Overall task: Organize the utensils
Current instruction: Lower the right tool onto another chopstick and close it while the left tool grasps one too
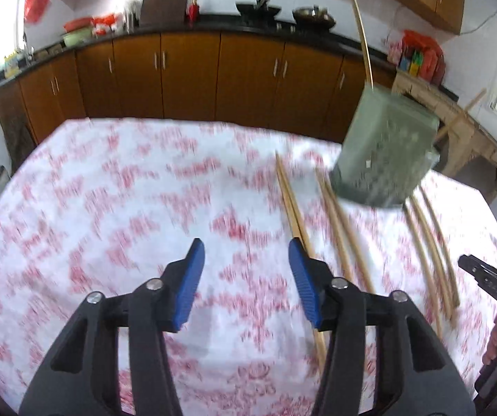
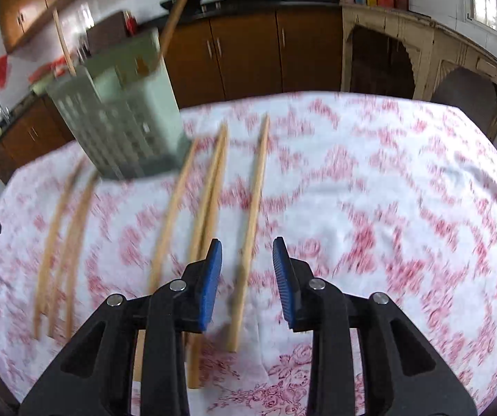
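Note:
A pale green perforated utensil holder (image 1: 385, 149) stands on the floral tablecloth (image 1: 109, 190) with two chopsticks (image 1: 362, 38) sticking up from it; it also shows in the right wrist view (image 2: 120, 121). Several wooden chopsticks (image 1: 295, 208) lie in rows on the cloth beside and in front of it. My left gripper (image 1: 246, 274) is open and empty above the cloth, left of the chopsticks. My right gripper (image 2: 247, 277) is open and empty, its jaws either side of the near end of one chopstick (image 2: 250, 235). Both views are motion-blurred.
Brown kitchen cabinets (image 1: 186, 72) and a dark counter with pans run behind the table. A worn wooden stand (image 2: 421, 52) is at the back right. The right gripper's edge shows in the left wrist view (image 1: 490, 277).

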Available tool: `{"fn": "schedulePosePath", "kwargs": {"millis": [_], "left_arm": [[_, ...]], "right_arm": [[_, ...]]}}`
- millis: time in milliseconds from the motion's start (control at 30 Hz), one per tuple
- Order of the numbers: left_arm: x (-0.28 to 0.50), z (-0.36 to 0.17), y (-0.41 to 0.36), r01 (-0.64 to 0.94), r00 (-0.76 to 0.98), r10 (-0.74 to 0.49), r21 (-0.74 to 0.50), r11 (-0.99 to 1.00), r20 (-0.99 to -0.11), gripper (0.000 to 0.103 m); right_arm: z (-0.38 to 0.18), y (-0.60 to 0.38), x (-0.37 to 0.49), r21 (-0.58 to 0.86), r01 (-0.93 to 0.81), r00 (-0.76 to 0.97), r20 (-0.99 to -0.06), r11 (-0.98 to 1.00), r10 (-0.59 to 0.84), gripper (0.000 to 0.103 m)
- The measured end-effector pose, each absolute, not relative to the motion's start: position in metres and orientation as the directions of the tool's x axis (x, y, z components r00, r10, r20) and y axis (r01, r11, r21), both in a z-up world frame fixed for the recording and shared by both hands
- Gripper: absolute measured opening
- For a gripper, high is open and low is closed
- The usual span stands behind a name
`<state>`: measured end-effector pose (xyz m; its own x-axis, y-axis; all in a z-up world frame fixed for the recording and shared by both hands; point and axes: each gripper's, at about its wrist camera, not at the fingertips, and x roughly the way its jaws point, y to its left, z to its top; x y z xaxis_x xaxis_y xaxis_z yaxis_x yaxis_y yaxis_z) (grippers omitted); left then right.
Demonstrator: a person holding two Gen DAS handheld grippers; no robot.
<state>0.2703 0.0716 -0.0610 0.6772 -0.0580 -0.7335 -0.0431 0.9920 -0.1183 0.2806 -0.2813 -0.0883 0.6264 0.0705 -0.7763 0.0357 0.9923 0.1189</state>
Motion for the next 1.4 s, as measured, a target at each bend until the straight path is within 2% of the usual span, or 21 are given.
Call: {"fn": "schedulePosePath", "kwargs": {"millis": [133, 300, 633, 700, 767, 833, 967, 1067, 1133, 1200, 1400], "left_arm": [[0.272, -0.075, 0.058, -0.005, 0.640, -0.105, -0.141, 0.990, -0.761, 0.039], [0.268, -0.092, 0.038, 0.062, 0.585, -0.174, -0.171, 0.983, -0.792, 0.030], [0.258, -0.105, 0.019, 0.110, 0.557, -0.201, -0.169, 0.980, -0.806, 0.027], [0.258, -0.106, 0.017, 0.103, 0.562, -0.171, -0.137, 0.985, -0.809, 0.015], [0.261, -0.107, 0.020, 0.082, 0.567, -0.138, -0.111, 0.990, -0.812, 0.010], [0.267, -0.107, 0.030, 0.034, 0.571, -0.097, -0.094, 0.995, -0.815, 0.009], [0.280, -0.107, 0.062, -0.050, 0.577, -0.055, -0.102, 0.994, -0.815, 0.009], [0.283, -0.107, 0.074, -0.052, 0.570, -0.078, -0.130, 0.990, -0.818, 0.010], [0.281, -0.105, 0.076, -0.045, 0.570, -0.095, -0.147, 0.988, -0.816, 0.019], [0.277, -0.105, 0.075, -0.038, 0.576, -0.095, -0.142, 0.989, -0.812, 0.034], [0.264, -0.107, 0.068, -0.023, 0.587, -0.086, -0.123, 0.992, -0.805, 0.035]], "right_arm": [[-0.104, -0.283, 0.278, 0.071, 0.051, 0.617, -0.786, 0.996, 0.025, 0.007], [-0.104, -0.302, 0.277, 0.108, 0.124, 0.617, -0.787, 0.986, 0.009, 0.007], [-0.107, -0.302, 0.277, 0.111, 0.118, 0.619, -0.785, 0.987, 0.014, 0.007], [-0.107, -0.301, 0.278, 0.109, 0.117, 0.619, -0.785, 0.987, 0.013, 0.007], [-0.106, -0.301, 0.278, 0.109, 0.116, 0.620, -0.784, 0.987, 0.013, 0.007], [-0.106, -0.302, 0.277, 0.116, 0.132, 0.622, -0.783, 0.984, 0.009, 0.007], [-0.107, -0.307, 0.274, 0.131, 0.157, 0.626, -0.780, 0.979, 0.004, 0.007], [-0.107, -0.307, 0.270, 0.138, 0.133, 0.629, -0.777, 0.981, 0.024, 0.008], [-0.107, -0.307, 0.266, 0.147, 0.129, 0.630, -0.776, 0.981, 0.034, 0.008], [-0.107, -0.308, 0.263, 0.154, 0.128, 0.631, -0.774, 0.980, 0.039, 0.008], [-0.107, -0.306, 0.257, 0.147, 0.119, 0.635, -0.772, 0.982, 0.038, 0.008]]}}
